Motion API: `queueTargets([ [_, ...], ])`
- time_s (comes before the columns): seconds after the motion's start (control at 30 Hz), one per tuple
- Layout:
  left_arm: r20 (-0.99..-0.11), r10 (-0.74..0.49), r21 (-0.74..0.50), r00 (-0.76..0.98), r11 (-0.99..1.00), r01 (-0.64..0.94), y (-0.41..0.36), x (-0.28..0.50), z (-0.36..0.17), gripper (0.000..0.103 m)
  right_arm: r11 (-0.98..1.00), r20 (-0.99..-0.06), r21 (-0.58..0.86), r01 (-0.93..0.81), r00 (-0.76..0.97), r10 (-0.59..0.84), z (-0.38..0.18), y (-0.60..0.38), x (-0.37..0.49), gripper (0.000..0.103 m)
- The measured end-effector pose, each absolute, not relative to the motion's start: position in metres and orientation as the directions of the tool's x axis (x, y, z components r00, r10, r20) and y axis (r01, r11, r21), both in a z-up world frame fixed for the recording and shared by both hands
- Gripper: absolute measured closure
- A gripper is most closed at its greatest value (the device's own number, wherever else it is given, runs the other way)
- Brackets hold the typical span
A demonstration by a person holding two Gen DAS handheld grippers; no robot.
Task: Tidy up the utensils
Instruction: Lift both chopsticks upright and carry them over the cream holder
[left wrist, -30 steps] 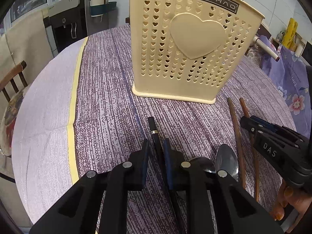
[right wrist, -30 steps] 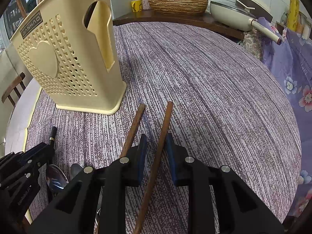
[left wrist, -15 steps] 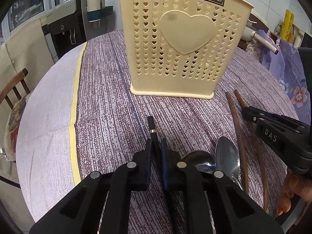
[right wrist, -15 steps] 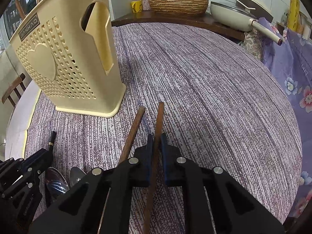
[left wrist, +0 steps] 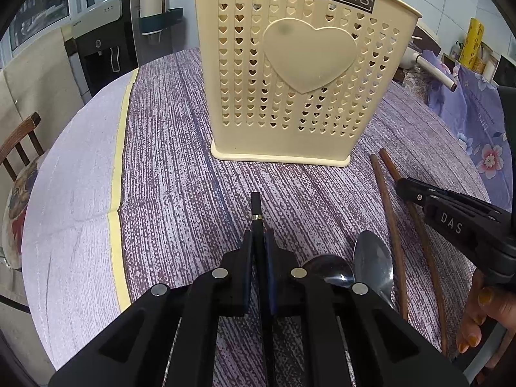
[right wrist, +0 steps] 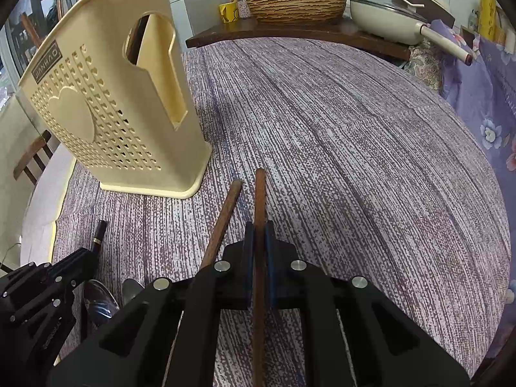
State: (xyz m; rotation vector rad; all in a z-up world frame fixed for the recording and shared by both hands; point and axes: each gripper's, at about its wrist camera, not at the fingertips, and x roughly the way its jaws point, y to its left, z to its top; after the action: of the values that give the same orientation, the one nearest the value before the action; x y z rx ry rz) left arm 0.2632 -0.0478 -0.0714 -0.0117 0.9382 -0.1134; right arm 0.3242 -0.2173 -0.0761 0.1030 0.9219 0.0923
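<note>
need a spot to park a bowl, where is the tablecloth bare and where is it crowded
Bare: the purple streaked tablecloth right of the cream heart-pierced plastic utensil holder, toward the wooden shelf; also the strip left of the holder, by the yellow stripe. Crowded: in front of the holder, with steel spoons and brown chopsticks.

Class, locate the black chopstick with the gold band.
Left wrist view: the black chopstick is clamped in the left gripper, left of the spoons, before the holder.
</note>
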Motion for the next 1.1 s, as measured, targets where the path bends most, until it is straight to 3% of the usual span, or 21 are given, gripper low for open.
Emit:
queueTargets([
  [0.27, -0.758, -0.153, -0.12, 0.634, 0.988, 0.095, -0.039, 0.258, -0.049, 0.095, 0.966, -0.738, 0.245, -0.08, 0.631, 0.239, -0.057, -0.233, 0.317, 0.095],
  [0.4, -0.703, -0.182, -0.144, 0.687, 0.983, 0.113, -0.032, 0.247, -0.022, 0.095, 0.923, -0.653, 0.354, -0.149, 0.667, 0.359, -0.033, -0.245, 0.303, 0.095],
  [0.77, -0.503, -0.215, -0.174, 0.837, 0.974, 0.146, -0.01, 0.204, 0.065, 0.095, 0.866, -0.438, 0.306, -0.397, 0.749, 0.498, 0.053, -0.257, 0.24, 0.095],
  [1.1, -0.465, -0.214, -0.176, 0.859, 0.973, 0.147, -0.003, 0.195, 0.084, 0.095, 0.835, -0.384, 0.294, -0.466, 0.742, 0.549, 0.087, -0.258, 0.218, 0.095],
])
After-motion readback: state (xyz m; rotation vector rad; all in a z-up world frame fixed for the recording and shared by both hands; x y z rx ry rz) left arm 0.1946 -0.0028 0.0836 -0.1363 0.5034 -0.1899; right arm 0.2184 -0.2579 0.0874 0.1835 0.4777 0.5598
